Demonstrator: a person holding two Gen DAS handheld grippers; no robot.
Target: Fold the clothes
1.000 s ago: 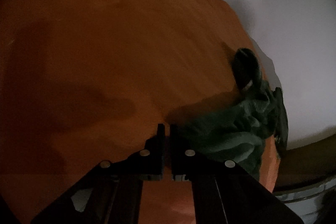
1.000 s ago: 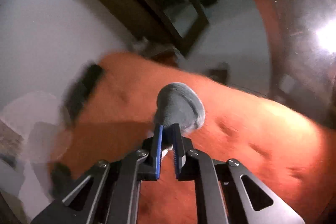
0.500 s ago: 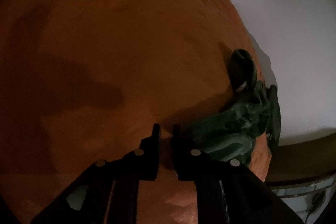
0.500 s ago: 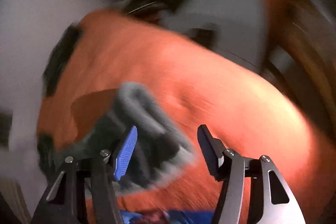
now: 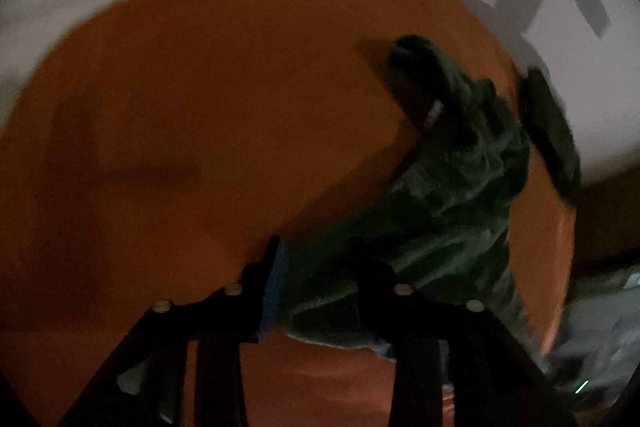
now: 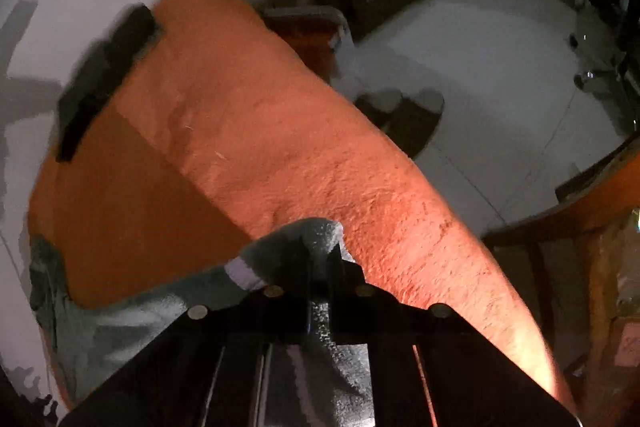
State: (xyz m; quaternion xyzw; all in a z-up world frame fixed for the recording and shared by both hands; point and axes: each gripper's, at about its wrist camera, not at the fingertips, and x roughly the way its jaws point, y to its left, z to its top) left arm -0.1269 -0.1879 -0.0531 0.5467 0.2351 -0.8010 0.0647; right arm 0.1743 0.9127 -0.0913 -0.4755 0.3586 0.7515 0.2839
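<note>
Dark green fleece garment [image 5: 452, 195] crumpled on the orange fuzzy blanket [image 5: 208, 115].
My left gripper [image 5: 316, 275] is spreading its jaws with green cloth between them; my right gripper [image 6: 326, 267] is pinched tight on the garment's grey-lit edge [image 6: 296, 239].

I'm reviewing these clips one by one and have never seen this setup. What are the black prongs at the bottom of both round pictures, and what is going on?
No robot here: a person carries a two-finger gripper in each hand, each with a fisheye camera looking forward along its fingers, so each round picture is one hand's view. Below lies an orange blanket. The left gripper has its jaws opening, with a crumpled dark green garment between them. The right gripper is shut on a pale edge of the same garment, which trails away to that picture's lower left. A dark flat object lies at the blanket's far edge; I cannot tell what it is.
</note>
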